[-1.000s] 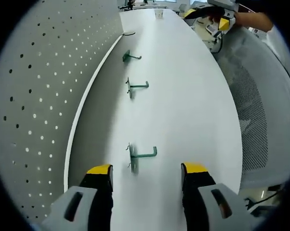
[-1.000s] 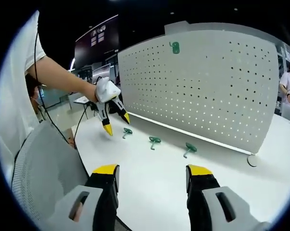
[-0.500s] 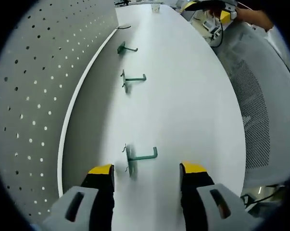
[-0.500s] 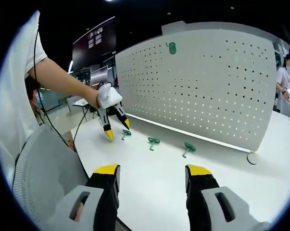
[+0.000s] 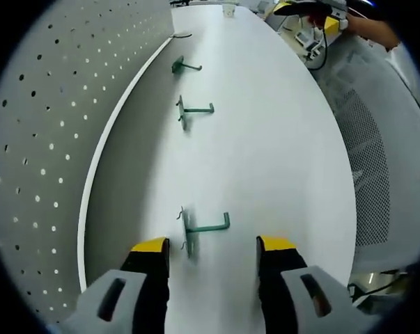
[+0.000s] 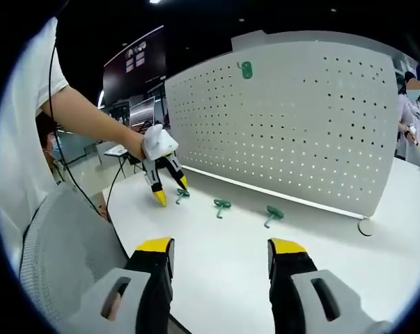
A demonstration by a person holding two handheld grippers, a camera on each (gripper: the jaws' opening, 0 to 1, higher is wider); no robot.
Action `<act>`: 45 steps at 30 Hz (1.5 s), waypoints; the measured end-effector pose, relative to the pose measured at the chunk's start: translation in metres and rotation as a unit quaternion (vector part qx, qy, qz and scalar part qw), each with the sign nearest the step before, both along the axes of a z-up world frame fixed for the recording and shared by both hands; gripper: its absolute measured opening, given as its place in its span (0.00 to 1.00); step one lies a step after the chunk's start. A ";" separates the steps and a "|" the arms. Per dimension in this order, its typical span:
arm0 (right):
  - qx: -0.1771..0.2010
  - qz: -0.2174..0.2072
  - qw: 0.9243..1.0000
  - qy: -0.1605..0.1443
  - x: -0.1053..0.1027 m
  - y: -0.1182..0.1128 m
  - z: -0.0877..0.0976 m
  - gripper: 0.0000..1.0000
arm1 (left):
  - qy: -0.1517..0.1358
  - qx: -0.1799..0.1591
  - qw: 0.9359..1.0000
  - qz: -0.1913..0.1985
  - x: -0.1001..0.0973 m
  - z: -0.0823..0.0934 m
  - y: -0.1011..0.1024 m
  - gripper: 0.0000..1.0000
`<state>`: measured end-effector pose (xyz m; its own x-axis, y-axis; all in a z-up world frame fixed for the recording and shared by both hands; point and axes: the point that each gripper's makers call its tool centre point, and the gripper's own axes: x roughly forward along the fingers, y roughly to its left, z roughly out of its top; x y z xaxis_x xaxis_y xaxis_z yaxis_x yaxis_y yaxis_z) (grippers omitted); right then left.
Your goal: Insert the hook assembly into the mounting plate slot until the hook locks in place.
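The left gripper (image 5: 208, 252) hangs low over the table (image 5: 279, 139) with its jaws apart and nothing between them. Compared with a second ago it has crept forward and down: the nearest hook (image 5: 199, 228) now lies just ahead of the yellow tips, roughly centred between them, where before it sat a little further off. From the right gripper view the left gripper (image 6: 168, 192) is seen tipped nose-down at that same hook (image 6: 182, 194), the tips almost on it. I judge this as the closing approach for a pick; no hook has been lifted yet, so the insertion is still wholly to come.

The right gripper (image 6: 220, 256) is also spread and empty, held back over the near table edge, and it has hardly shifted over the last second.

Two more hooks lie on the table in a row along the foot of the pegboard: a middle hook (image 6: 221, 205) and a far hook (image 6: 272, 213). One green piece (image 6: 245, 69) already sits high on the pegboard (image 6: 300, 118).

The pegboard stands upright close to the hooks' left in the left gripper view, so room on that side is tight. The open table to the other side is wide, running out to its curved edge, past which is a mesh chair back (image 5: 366, 160).
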<state>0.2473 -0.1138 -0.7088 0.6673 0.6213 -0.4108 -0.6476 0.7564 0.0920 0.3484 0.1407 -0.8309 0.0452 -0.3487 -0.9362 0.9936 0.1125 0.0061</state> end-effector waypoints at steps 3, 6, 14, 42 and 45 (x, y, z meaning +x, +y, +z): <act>-0.001 0.000 1.000 0.001 0.000 0.000 0.000 0.52 | -0.001 -0.004 1.000 0.000 0.001 0.001 -0.002 0.45; -0.001 0.000 1.000 0.001 0.000 0.000 0.000 0.52 | -0.002 -0.004 1.000 0.001 0.003 0.001 -0.004 0.38; 0.003 -0.002 1.000 0.000 0.000 0.000 0.001 0.51 | -0.006 0.005 1.000 0.015 0.008 0.001 0.002 0.28; 0.016 -0.009 1.000 -0.005 0.002 -0.001 0.006 0.50 | -0.033 0.032 0.997 0.061 0.017 0.000 0.009 0.03; 0.015 -0.008 1.000 -0.005 0.002 -0.001 0.006 0.50 | -0.033 0.033 0.997 0.061 0.017 0.001 0.009 0.02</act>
